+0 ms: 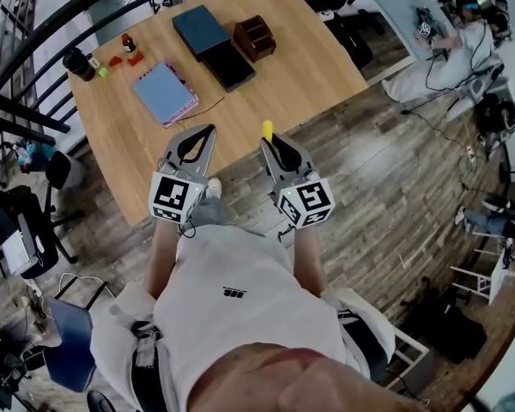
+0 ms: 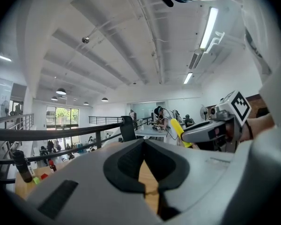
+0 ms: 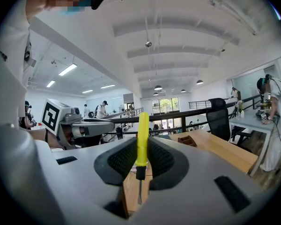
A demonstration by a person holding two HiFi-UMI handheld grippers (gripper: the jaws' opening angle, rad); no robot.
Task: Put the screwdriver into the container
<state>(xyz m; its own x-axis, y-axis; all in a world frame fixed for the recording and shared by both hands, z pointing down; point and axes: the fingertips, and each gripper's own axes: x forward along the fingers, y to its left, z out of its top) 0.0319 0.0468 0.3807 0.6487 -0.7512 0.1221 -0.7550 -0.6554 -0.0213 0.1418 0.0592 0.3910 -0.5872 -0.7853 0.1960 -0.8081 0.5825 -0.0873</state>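
A pale wooden table is standing on grey-brown plank flooring; a black railing is running beyond it. The right gripper is clenching the screwdriver by its smooth yellow handle, shaft pointing down, at the table's near edge; the left gripper is holding its ribbed pads together, empty. The dark brown compartmented container is sitting well apart, beside flat dark notebooks.
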